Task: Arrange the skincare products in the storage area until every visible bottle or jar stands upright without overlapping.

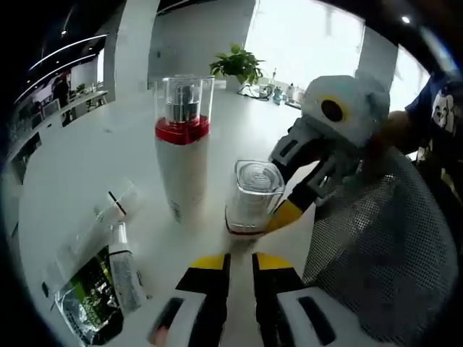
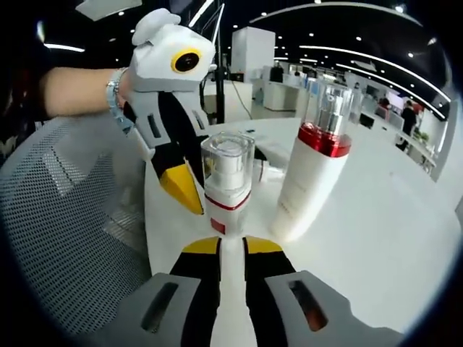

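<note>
Two bottles stand upright on the white table (image 1: 72,159). The tall white one has a red band and a clear cap (image 1: 181,166) (image 2: 311,173). The small one has a clear square cap (image 1: 251,195) (image 2: 226,181). They stand close together without overlapping. My right gripper (image 2: 231,244) points at the small bottle's base with its jaws close together and nothing between them; in the left gripper view its yellow tip (image 1: 284,215) touches that bottle's side. My left gripper (image 1: 241,262) is shut and holds nothing, a little short of the small bottle; its yellow tip (image 2: 182,189) is beside the bottle.
A white tube (image 1: 126,271), a clear-capped tube (image 1: 108,210) and a green packet (image 1: 90,293) lie flat at the table's left. A grey mesh chair back (image 1: 376,246) (image 2: 65,238) stands against the table edge. A potted plant (image 1: 237,65) is at the far side.
</note>
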A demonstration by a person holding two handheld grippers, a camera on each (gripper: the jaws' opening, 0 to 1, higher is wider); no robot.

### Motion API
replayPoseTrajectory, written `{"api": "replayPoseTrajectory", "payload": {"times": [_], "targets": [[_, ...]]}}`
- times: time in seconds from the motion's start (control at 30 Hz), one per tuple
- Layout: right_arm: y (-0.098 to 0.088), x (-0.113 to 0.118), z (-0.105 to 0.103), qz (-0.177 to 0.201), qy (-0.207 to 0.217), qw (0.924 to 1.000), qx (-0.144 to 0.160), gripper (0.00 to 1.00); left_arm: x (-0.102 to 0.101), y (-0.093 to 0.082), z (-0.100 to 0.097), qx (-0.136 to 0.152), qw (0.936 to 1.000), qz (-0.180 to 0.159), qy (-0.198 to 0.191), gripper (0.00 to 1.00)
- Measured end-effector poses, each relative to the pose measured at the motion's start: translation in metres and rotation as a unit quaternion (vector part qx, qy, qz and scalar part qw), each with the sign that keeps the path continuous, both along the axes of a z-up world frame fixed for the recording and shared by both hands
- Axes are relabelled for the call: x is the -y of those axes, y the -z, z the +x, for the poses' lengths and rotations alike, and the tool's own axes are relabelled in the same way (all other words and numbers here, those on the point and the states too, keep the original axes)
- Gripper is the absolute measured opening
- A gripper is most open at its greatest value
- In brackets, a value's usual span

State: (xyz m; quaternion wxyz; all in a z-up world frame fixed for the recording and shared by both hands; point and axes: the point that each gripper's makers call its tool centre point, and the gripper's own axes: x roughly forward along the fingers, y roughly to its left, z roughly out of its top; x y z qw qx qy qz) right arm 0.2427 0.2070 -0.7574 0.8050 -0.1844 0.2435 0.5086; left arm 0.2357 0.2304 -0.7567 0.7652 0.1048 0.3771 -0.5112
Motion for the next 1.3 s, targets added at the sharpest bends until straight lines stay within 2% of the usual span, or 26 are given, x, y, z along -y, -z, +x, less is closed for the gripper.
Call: {"api": "replayPoseTrajectory", "payload": {"times": [0.23,0.6,0.9,1.1,1.17,1.23,1.3], "targets": [[0.001,0.002,0.002,-0.008,0.004,0.9999,0.009,0.08,0.005,0.003,0.005,0.015,0.9998,0.002,-0.010,0.14],[0.001,0.010,0.020,-0.008,0.048,0.9987,0.019,0.07,0.013,0.004,0.030,0.073,0.9958,0.005,-0.055,0.14],[-0.001,0.011,0.027,-0.003,0.060,0.9980,0.022,0.08,0.015,0.005,0.036,0.071,0.9946,0.001,-0.076,0.14],[0.000,0.013,0.028,-0.001,0.064,0.9978,0.021,0.08,0.012,0.007,0.036,0.076,0.9946,0.011,-0.070,0.15],[0.001,0.019,0.031,0.001,0.075,0.9971,0.016,0.09,0.008,0.005,0.035,0.075,0.9949,0.013,-0.066,0.16],[0.003,0.028,0.035,0.001,0.093,0.9957,0.003,0.09,0.003,0.003,0.032,0.052,0.9960,0.009,-0.071,0.16],[0.003,0.038,0.043,0.008,0.122,0.9924,-0.009,0.10,-0.004,0.001,0.035,0.050,0.9953,0.011,-0.083,0.18]]}}
